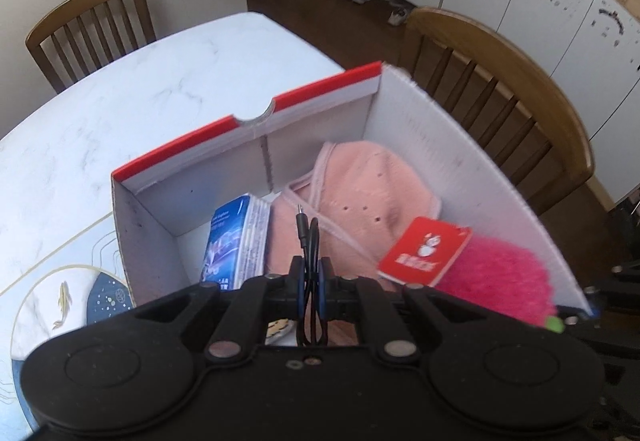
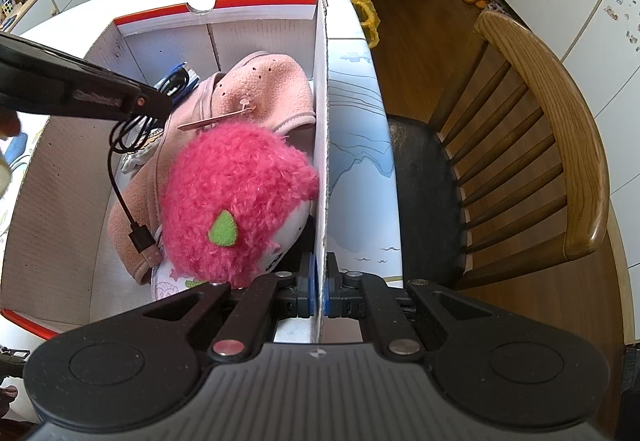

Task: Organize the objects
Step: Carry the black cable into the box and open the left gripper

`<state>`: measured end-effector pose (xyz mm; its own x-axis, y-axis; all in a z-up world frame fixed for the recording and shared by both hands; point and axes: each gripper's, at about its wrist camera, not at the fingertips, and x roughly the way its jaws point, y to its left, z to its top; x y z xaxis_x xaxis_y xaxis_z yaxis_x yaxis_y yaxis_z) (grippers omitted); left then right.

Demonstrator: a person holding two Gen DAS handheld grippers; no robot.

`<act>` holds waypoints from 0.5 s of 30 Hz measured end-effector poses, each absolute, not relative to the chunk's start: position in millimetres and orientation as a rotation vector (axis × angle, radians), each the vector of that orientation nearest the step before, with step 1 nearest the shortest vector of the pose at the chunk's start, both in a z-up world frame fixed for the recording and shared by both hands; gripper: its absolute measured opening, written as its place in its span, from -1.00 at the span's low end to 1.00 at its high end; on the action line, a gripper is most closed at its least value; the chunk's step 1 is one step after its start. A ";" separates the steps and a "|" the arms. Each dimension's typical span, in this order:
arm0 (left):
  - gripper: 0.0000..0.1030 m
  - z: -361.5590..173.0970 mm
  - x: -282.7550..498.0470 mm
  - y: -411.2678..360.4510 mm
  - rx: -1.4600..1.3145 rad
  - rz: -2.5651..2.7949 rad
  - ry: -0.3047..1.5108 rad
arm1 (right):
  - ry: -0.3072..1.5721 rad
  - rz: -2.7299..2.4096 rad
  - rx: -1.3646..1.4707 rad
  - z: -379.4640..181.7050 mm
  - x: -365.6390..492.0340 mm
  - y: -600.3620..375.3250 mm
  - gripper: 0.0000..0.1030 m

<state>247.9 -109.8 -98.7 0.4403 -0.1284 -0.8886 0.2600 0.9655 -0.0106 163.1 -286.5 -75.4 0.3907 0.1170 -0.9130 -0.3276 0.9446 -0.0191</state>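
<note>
A white cardboard box with a red rim [image 1: 256,103] [image 2: 256,7] stands on the table. Inside lie a pink fleece garment [image 1: 360,185] [image 2: 264,89], a fuzzy magenta plush toy [image 1: 500,273] [image 2: 236,197] with a red tag [image 1: 424,251], and a blue packet [image 1: 228,241]. My left gripper [image 1: 310,281] [image 2: 160,105] is shut on a coiled black cable [image 1: 307,237] [image 2: 128,145] and holds it over the box; its plug end hangs down onto the garment. My right gripper [image 2: 319,289] is shut on the box's right wall [image 2: 322,145].
The box stands on a white marble-look table [image 1: 160,81] with a printed mat [image 1: 60,293] [image 2: 360,161]. Wooden chairs [image 1: 500,97] [image 2: 540,145] stand at the right side and at the far end [image 1: 92,25]. White cabinets [image 1: 560,1] line the wall.
</note>
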 end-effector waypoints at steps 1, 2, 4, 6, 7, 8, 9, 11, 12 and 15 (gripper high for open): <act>-0.92 -101.8 249.2 -109.5 0.138 -0.242 1.096 | 1.137 0.284 -0.208 -75.4 163.1 -286.5 -0.92; -0.92 -104.6 250.4 -108.8 0.140 -0.241 1.102 | 1.137 0.284 -0.208 -75.3 163.1 -286.5 -0.92; -0.92 -109.7 251.8 -107.6 0.149 -0.235 1.116 | 1.139 0.282 -0.206 -75.2 163.7 -286.2 -0.92; -0.92 -115.6 253.3 -106.1 0.159 -0.226 1.130 | 1.140 0.282 -0.205 -75.1 163.6 -286.8 -0.92; -0.92 -118.4 253.8 -105.1 0.160 -0.225 1.137 | 1.140 0.282 -0.205 -75.1 163.6 -286.8 -0.92; -0.92 -120.5 254.1 -104.2 0.160 -0.224 1.142 | 1.140 0.282 -0.205 -75.1 163.6 -286.8 -0.92; -0.91 -122.4 254.2 -103.0 0.159 -0.223 1.148 | 1.140 0.282 -0.205 -75.1 163.6 -286.8 -0.92; -0.90 -124.5 254.3 -101.1 0.157 -0.225 1.154 | 1.140 0.282 -0.205 -75.0 163.8 -286.7 -0.92; -0.89 -124.9 254.2 -100.3 0.155 -0.228 1.154 | 1.140 0.282 -0.205 -75.0 163.8 -286.7 -0.92; -0.82 -124.2 253.5 -100.4 0.159 -0.232 1.155 | 1.140 0.283 -0.204 -75.1 163.6 -286.8 -0.92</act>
